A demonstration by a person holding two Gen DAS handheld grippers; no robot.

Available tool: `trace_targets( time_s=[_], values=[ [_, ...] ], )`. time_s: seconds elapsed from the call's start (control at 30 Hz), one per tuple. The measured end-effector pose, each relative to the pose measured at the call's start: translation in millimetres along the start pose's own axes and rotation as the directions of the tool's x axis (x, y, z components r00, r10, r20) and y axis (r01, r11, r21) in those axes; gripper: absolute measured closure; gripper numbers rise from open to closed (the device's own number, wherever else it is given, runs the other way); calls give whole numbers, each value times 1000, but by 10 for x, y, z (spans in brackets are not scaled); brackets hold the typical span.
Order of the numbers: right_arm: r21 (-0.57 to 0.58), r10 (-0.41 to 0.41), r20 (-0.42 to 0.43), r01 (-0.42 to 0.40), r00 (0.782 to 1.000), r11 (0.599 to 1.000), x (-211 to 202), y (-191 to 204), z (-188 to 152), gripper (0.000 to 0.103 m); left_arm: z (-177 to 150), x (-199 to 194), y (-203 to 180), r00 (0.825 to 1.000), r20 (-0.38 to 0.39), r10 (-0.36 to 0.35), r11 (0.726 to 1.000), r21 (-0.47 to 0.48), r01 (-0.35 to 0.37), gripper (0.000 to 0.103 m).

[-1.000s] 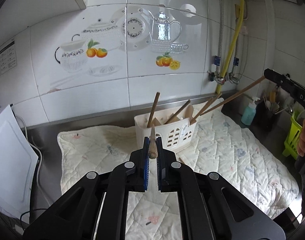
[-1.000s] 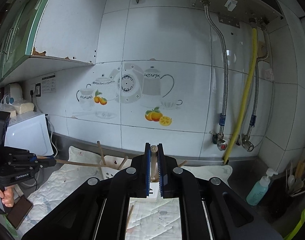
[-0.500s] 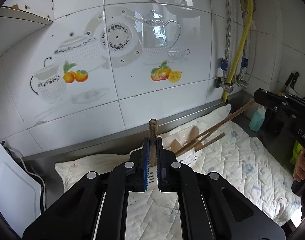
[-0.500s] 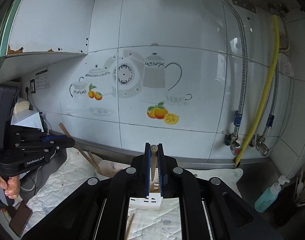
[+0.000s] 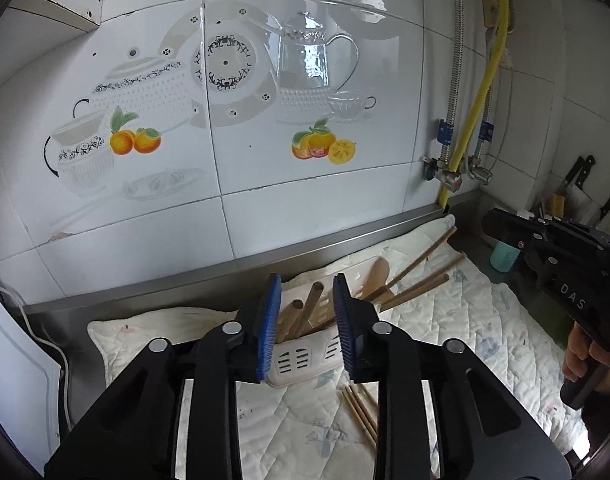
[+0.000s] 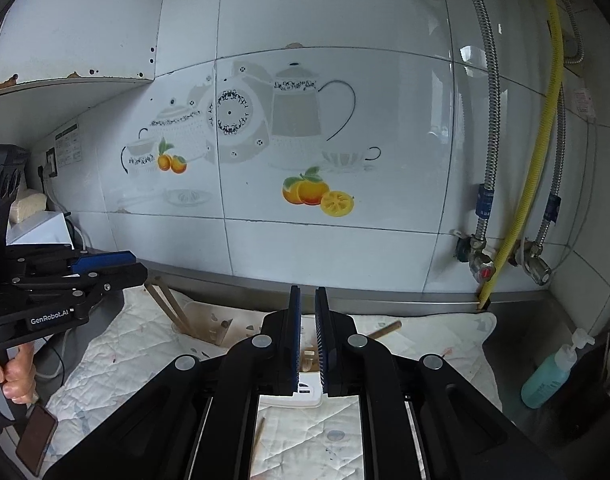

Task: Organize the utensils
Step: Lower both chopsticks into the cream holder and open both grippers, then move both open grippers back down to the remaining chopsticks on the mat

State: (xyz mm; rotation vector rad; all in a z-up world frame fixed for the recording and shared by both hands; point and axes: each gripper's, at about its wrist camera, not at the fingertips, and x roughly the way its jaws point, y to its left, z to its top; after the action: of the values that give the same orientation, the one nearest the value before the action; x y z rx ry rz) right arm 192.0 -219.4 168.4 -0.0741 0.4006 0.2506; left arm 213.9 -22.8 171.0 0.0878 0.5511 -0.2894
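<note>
The white slotted basket (image 5: 301, 360) stands on the quilted cloth (image 5: 465, 320) with several wooden handles (image 5: 313, 304) and chopsticks (image 5: 421, 276) in it. My left gripper (image 5: 307, 308) hovers just above it. Its jaws are opening and nothing is between the pads. My right gripper (image 6: 307, 336) hangs over the basket (image 6: 305, 390) from the other side. Its jaws are opening a little, and through the narrow gap I see only the basket's contents. Each gripper appears in the other's view: the left gripper (image 6: 139, 266) and the right gripper (image 5: 487, 222).
Loose chopsticks (image 5: 361, 412) lie on the cloth in front of the basket, one chopstick (image 6: 259, 440) near my right gripper. A teal soap bottle (image 6: 553, 376) and knives (image 5: 581, 176) are at the right, with pipe valves (image 6: 485, 264) on the wall. A phone (image 6: 35, 440) is at the left.
The left jaws have spread and the wooden handle they held now stands in the basket. The stick between the right pads is gone from them, and that gripper has come closer over the basket.
</note>
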Motion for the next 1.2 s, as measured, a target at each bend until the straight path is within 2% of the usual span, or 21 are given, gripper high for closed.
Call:
trace_targets(
  time_s=[0.1,0.17,0.47,0.83,1.13,1.2],
  values=[
    [2,8,19,-8,1000,1000,-160,18,-77,88,-91,-126,9,1000,15,-1,1000,-10,1,69],
    [0,21,20,-21,1000,1000,-257,46,-163,88,-180,-212,12,1000,23,4,1000,-12,-4,65],
    [21,81,-31,-80,996,997,-542,222,-763,88,-819,-400,-19,1000,-9,14,1000,-15,-14,59],
    [8,48,-136,-48,989,999,-556,387,-1424,83,-1619,-215,-33,991,-133,-2,998,-66,-7,57],
    [-11,6,-184,-8,983,1000,-514,481,-1719,83,-1965,-122,-54,982,-189,-12,995,-99,-7,53],
    [-22,-11,-188,7,982,1000,-509,512,-1763,79,-2015,-106,-65,980,-197,-2,995,-95,-17,53]
  ],
)
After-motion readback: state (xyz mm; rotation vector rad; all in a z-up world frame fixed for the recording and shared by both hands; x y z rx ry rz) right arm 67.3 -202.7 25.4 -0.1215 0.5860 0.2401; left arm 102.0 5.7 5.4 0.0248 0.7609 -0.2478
